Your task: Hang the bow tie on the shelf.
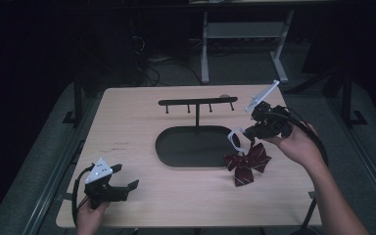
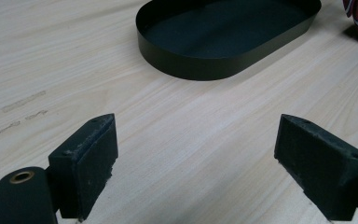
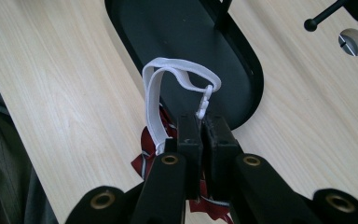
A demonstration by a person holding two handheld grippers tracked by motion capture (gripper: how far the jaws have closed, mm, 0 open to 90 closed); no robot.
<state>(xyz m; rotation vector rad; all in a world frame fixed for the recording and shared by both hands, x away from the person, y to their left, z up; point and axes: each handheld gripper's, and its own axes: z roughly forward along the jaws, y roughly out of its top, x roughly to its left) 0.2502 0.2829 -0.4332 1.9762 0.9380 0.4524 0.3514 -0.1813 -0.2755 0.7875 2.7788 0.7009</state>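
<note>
Right gripper (image 3: pixel 200 140): jaws clamped on white strap (image 3: pixel 156 100) of striped red bow tie (image 1: pixel 247 164), beside black oval tray (image 1: pixel 176 156). Left gripper (image 2: pixel 196 163): jaws apart, nothing between them, over surface (image 1: pixel 127 122).

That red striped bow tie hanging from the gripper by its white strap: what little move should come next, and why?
Probably a lift up and toward the rack. The right gripper is shut on the white strap, its loop open above the jaws, and the bow tie hangs low by the tray. The rack's pegs sit higher, so the loop needs height first.
</note>
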